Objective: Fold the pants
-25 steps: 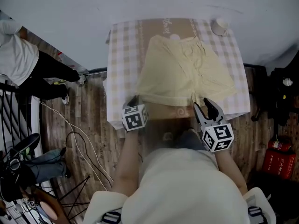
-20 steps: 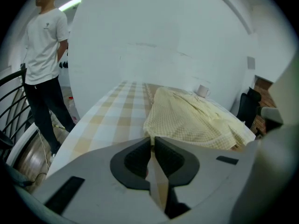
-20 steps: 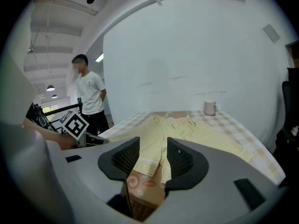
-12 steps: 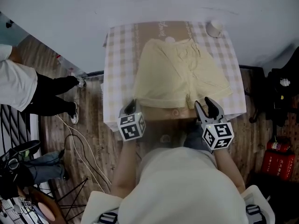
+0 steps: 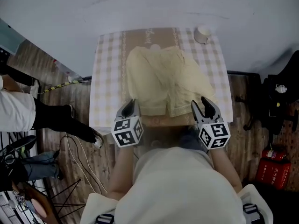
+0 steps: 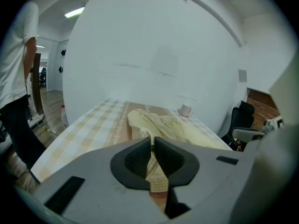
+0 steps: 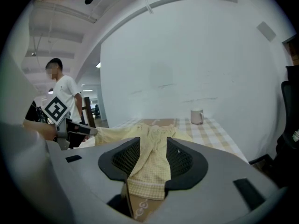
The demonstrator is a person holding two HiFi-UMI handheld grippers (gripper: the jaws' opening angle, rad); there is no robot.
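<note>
Pale yellow pants (image 5: 168, 78), cut short, lie on a checked table (image 5: 105, 78) with the leg hems toward me. My left gripper (image 5: 130, 107) is at the left leg's hem, jaws nearly together with a strip of the yellow cloth (image 6: 156, 171) pinched in the slit. At the right leg's hem, my right gripper (image 5: 204, 105) has its jaws spread. In the right gripper view the pants (image 7: 149, 139) run through the gap of that gripper (image 7: 153, 146), and the pads do not visibly press on them.
A white cup (image 5: 202, 34) stands at the table's far right corner, by the wall. A person (image 5: 18, 115) stands on the wooden floor to the left. Cables (image 5: 79, 157) lie near the left. A black chair (image 5: 275, 97) and a fire extinguisher (image 5: 268, 171) are on the right.
The left gripper has risen with the left hem, and that side of the pants is now bunched. Both grippers have drawn back toward me. The person at left has walked further off.
</note>
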